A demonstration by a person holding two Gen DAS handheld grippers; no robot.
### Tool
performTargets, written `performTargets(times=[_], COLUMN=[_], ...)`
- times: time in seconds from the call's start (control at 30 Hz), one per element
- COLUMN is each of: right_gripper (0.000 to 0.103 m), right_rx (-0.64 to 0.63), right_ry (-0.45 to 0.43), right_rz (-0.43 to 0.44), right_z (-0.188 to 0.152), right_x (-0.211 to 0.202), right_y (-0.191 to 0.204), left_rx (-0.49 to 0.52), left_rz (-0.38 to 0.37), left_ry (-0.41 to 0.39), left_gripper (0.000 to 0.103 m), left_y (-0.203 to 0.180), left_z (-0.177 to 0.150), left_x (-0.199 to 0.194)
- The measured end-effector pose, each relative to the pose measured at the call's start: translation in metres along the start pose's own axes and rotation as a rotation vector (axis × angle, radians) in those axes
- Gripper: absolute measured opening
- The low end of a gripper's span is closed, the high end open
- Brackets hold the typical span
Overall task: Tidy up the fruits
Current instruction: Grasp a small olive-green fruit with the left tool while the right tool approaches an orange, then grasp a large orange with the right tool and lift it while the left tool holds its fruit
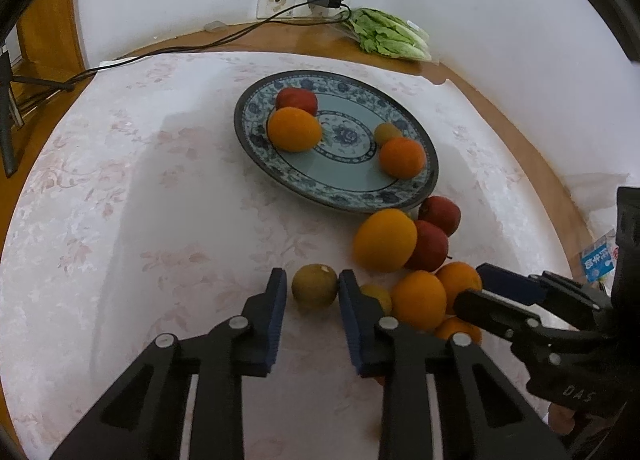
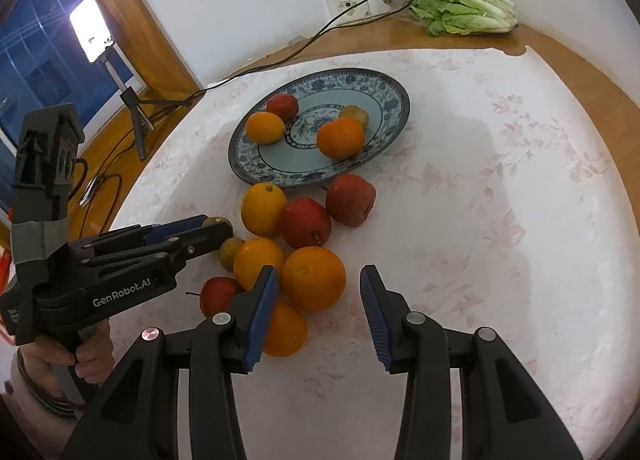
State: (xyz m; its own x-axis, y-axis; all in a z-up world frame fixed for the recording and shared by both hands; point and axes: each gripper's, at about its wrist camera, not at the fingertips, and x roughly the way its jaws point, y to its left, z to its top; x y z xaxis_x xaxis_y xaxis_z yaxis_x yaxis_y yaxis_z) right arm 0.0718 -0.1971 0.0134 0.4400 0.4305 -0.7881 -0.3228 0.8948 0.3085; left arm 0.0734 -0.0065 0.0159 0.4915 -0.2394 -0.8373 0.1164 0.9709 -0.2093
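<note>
The left hand-held gripper [image 1: 313, 292] has a small greenish-brown round fruit [image 1: 315, 286], possibly a passion fruit, straight ahead between its blue pads: its right pad touches the fruit's side, a thin gap shows at the left pad, so it is spread and not yet clenched. The fruit is nearly round, so no long axis constrains the squeeze. It sits on the table [image 1: 132, 219] at the left edge of a loose pile of oranges and red apples, near the rim of the blue patterned plate [image 1: 430, 175], which already carries four fruits. The left is clearly the nearer one for this fruit.

The right hand-held gripper [image 2: 319, 296] is released, with a large orange [image 2: 313, 278] just ahead between its fingertips, untouched. The right wrist view shows only a sliver of the brown fruit behind the left tool's fingers, but it reveals a small red fruit [image 2: 218, 294] low in the pile, which the left wrist view hides
</note>
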Motion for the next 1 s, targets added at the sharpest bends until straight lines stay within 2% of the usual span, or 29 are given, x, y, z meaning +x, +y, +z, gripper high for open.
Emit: performTargets(times=[0.5, 0.6, 1.0], right_gripper=[0.044, 0.037, 0.036], right_rx=[0.015, 0.011, 0.004], right_ry=[-0.003, -0.008, -0.035], right_rz=[0.023, 0.035, 0.028], right_z=[-0.002, -0.002, 0.0], right_x=[0.005, 0.005, -0.003], right_y=[-0.003, -0.003, -0.001], left_rx=[-0.005, -0.009, -0.022], left_rz=[-0.016, -0.018, -0.014], left_ry=[-0.002, -0.005, -0.032], left_gripper=[0.025, 0.025, 0.025], left_y=[0.001, 0.001, 0.003], left_z=[0.001, 0.001, 0.004], left_x=[0.001, -0.001, -0.012])
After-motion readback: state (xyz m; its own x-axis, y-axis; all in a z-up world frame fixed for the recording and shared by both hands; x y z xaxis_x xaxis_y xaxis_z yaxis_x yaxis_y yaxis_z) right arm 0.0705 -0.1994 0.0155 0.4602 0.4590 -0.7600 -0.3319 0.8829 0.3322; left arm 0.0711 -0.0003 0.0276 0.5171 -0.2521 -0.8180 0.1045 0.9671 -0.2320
